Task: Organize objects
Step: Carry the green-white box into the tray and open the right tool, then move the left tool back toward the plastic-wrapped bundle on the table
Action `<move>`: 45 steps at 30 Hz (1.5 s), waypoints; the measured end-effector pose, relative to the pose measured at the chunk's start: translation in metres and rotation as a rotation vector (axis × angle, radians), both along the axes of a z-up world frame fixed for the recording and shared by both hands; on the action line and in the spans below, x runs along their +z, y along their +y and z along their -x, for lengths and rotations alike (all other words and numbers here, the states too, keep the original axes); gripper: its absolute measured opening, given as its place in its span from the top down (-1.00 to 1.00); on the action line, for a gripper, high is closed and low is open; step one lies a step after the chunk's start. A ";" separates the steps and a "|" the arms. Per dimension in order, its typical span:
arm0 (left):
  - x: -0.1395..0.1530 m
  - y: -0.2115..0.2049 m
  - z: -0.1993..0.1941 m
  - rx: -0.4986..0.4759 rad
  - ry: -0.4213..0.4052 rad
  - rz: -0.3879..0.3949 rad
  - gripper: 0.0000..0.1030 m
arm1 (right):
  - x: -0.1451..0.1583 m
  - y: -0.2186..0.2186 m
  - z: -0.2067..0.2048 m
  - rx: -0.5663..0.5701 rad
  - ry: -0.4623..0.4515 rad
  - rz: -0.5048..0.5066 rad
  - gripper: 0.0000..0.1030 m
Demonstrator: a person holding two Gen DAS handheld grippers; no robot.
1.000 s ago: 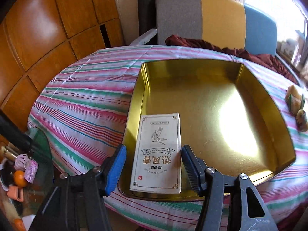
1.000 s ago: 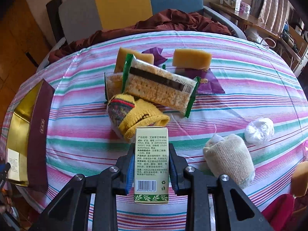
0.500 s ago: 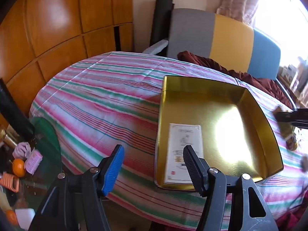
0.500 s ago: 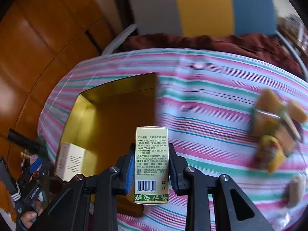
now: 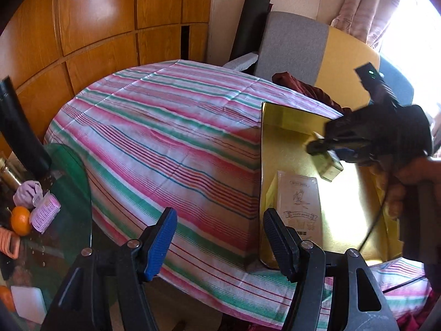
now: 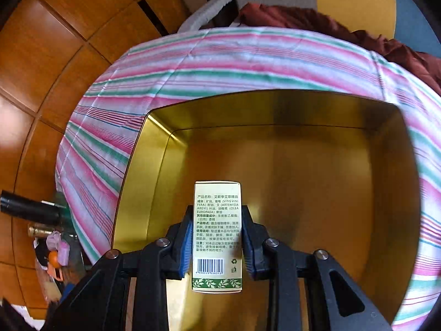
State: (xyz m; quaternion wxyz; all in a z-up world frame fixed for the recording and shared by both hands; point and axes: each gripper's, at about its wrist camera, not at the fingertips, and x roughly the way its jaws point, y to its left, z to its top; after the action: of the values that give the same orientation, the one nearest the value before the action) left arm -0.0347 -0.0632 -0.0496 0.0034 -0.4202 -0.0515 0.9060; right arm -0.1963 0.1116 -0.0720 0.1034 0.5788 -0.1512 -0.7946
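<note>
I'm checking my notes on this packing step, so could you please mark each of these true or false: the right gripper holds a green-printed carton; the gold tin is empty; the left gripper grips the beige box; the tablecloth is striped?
1. The right gripper holds a green-printed carton. True.
2. The gold tin is empty. False: a beige box lies flat inside it.
3. The left gripper grips the beige box. False: its jaws are open with nothing between them.
4. The tablecloth is striped. True.
</note>
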 end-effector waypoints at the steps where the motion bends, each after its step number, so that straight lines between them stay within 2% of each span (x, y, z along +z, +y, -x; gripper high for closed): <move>1: -0.001 -0.001 0.001 0.003 -0.006 -0.005 -0.28 | -0.004 -0.005 0.004 -0.001 -0.010 0.025 0.42; 4: -0.003 -0.003 0.002 0.013 -0.015 -0.011 -0.28 | -0.014 -0.014 0.011 0.001 -0.035 0.090 0.34; 6: -0.004 -0.004 0.002 0.020 -0.015 -0.015 -0.32 | -0.016 -0.018 0.010 0.002 -0.045 0.131 0.16; 11: -0.003 -0.004 0.001 0.026 -0.001 -0.009 -0.35 | -0.002 -0.012 -0.005 0.007 -0.017 0.150 0.15; 18: 0.010 0.006 -0.007 0.001 0.042 0.011 -0.42 | 0.040 0.016 -0.051 0.034 0.119 0.056 0.04; 19: 0.014 0.008 -0.009 -0.005 0.056 0.018 -0.43 | 0.045 0.019 -0.059 0.042 0.141 0.027 0.00; 21: 0.020 0.014 -0.013 -0.019 0.076 0.026 -0.47 | 0.053 0.028 -0.076 0.052 0.174 -0.014 -0.25; 27: 0.031 0.035 -0.022 -0.084 0.101 0.040 -0.48 | 0.058 0.061 -0.123 0.046 0.212 -0.070 -0.45; 38: 0.039 0.082 -0.037 -0.209 0.123 0.070 -0.52 | 0.047 0.137 -0.190 -0.123 0.196 -0.111 -0.51; 45: 0.040 0.111 -0.041 -0.286 0.125 0.091 -0.54 | 0.046 0.199 -0.226 -0.279 0.185 -0.116 -0.51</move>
State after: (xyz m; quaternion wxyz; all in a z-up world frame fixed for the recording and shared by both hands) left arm 0.0067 0.0483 -0.0094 0.1167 -0.3656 0.0502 0.9221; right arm 0.0295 0.3106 -0.0263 -0.0279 0.4816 -0.1739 -0.8585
